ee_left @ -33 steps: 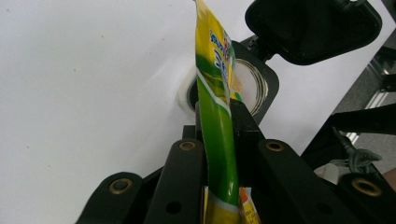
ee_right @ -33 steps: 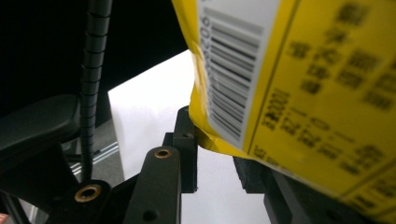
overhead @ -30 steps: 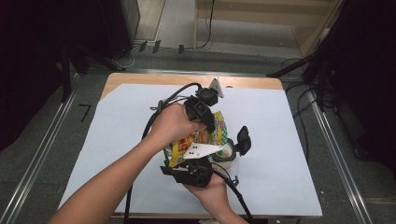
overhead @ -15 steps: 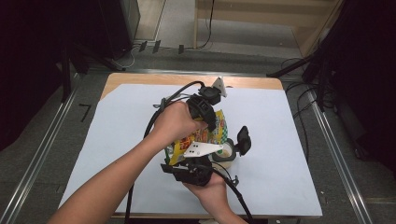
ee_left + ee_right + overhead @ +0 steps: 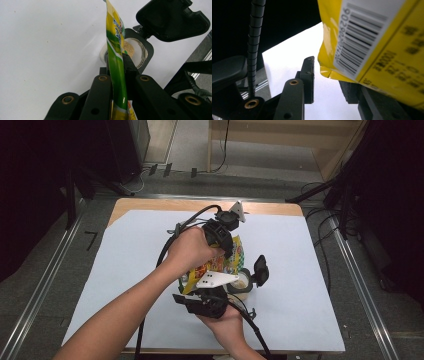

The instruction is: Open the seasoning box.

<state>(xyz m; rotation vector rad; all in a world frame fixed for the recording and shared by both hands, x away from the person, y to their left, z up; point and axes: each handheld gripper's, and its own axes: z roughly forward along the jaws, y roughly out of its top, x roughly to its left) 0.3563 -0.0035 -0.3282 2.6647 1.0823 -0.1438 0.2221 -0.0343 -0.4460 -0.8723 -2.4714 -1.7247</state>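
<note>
A yellow-green snack bag (image 5: 235,260) hangs upright over the table's middle. My left gripper (image 5: 226,251) comes in from above and is shut on the bag's edge (image 5: 115,42), the jaws (image 5: 117,62) pinching the film. Just below it stands a small jar (image 5: 241,282) of beige granules (image 5: 130,48), its black flip lid (image 5: 260,269) swung open. Underneath, my right gripper (image 5: 200,292) points up at the bag's bottom. Its jaws (image 5: 325,80) have just been opening. The barcode corner of the bag (image 5: 372,37) lies over the right jaw, and the pads do not press it.
A white sheet (image 5: 130,270) covers the table, with a wooden edge (image 5: 150,205) showing at the back. Black cables (image 5: 180,227) trail from both grippers across the sheet. Metal rails (image 5: 45,280) and dark stands flank the table.
My left gripper with the bag has edged slightly to the right. The right hand has stayed put.
</note>
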